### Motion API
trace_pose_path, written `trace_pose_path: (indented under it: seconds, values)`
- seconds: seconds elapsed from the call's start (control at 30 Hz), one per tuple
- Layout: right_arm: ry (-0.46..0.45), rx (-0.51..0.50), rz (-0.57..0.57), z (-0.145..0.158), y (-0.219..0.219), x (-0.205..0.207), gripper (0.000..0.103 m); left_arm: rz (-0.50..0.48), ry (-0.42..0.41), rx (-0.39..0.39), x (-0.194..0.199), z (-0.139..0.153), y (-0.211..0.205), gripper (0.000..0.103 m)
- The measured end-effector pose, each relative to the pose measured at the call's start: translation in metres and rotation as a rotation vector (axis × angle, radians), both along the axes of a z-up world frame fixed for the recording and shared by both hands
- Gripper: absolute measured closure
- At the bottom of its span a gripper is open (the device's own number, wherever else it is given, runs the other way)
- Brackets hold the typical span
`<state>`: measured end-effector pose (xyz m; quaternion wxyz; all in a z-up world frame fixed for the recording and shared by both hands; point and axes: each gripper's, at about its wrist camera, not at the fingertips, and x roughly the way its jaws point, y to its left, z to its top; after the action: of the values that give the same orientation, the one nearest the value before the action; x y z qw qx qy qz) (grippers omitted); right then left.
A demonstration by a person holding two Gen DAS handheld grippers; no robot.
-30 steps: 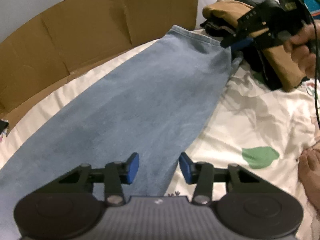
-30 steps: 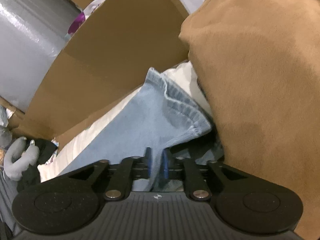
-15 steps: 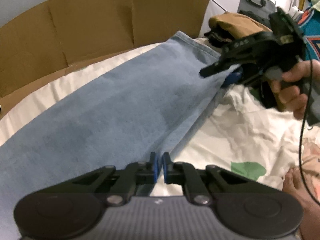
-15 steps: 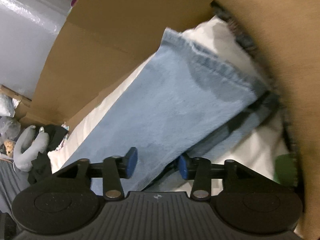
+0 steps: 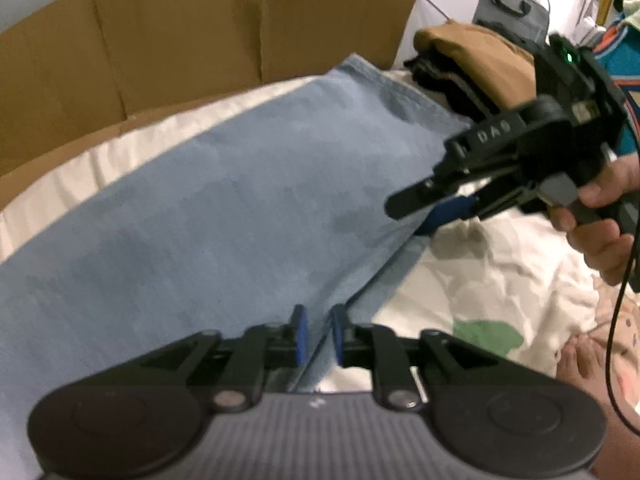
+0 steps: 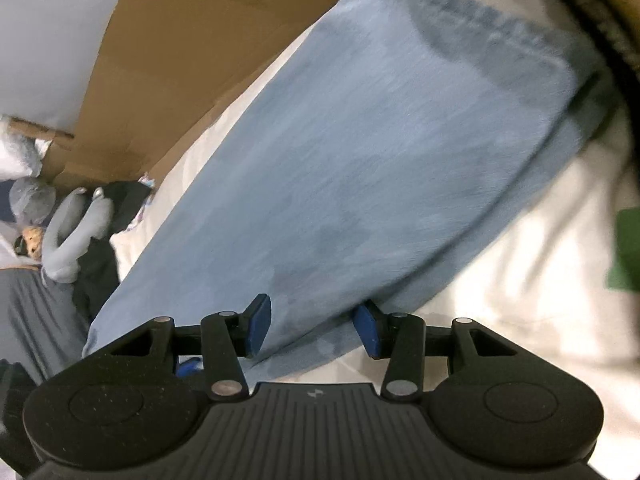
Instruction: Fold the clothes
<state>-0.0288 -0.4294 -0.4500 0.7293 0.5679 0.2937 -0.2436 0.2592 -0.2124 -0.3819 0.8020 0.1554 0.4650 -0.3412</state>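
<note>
Jeans (image 5: 224,208) lie flat along the bed (image 5: 500,280), hem toward the cardboard (image 5: 200,32). The left claw (image 5: 318,338) has just been opening, its narrow gap astride the near edge without pinching it. The right claw (image 6: 312,330) stands apart over the same edge further up. Judged: clamp both on both layers, then lift together, keeping the edge taut.
</note>
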Motion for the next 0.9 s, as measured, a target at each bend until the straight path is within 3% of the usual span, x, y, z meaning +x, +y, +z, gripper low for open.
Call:
trace_pose_path:
  seconds: [0.1, 0.2, 0.3, 0.47, 0.6, 0.73, 0.9]
  values:
    - [-0.001, -0.006, 0.000, 0.000, 0.005, 0.005, 0.053, 0.003, 0.014, 0.026, -0.006, -0.009, 0.004, 0.076]
    - [-0.041, 0.070, -0.094, -0.008, 0.000, -0.005, 0.057, 0.009, 0.010, 0.041, -0.011, -0.013, 0.010, 0.075]
    - [-0.029, 0.085, -0.144, -0.015, -0.003, -0.014, 0.089, 0.029, 0.002, 0.052, -0.013, -0.016, 0.020, 0.075]
    - [-0.016, 0.062, -0.160, -0.015, 0.003, -0.018, 0.097, 0.115, 0.006, 0.042, -0.013, -0.017, 0.043, 0.072]
    - [-0.014, 0.051, -0.123, -0.009, 0.004, -0.019, 0.096, 0.173, -0.004, 0.059, -0.020, -0.013, 0.065, 0.056]
    - [-0.045, 0.050, -0.106, -0.005, 0.010, -0.018, 0.069, 0.245, -0.017, 0.070, -0.031, -0.002, 0.091, 0.055]
    - [-0.038, 0.060, -0.052, 0.001, 0.024, -0.007, 0.067, 0.305, -0.030, 0.088, -0.061, 0.016, 0.130, 0.053]
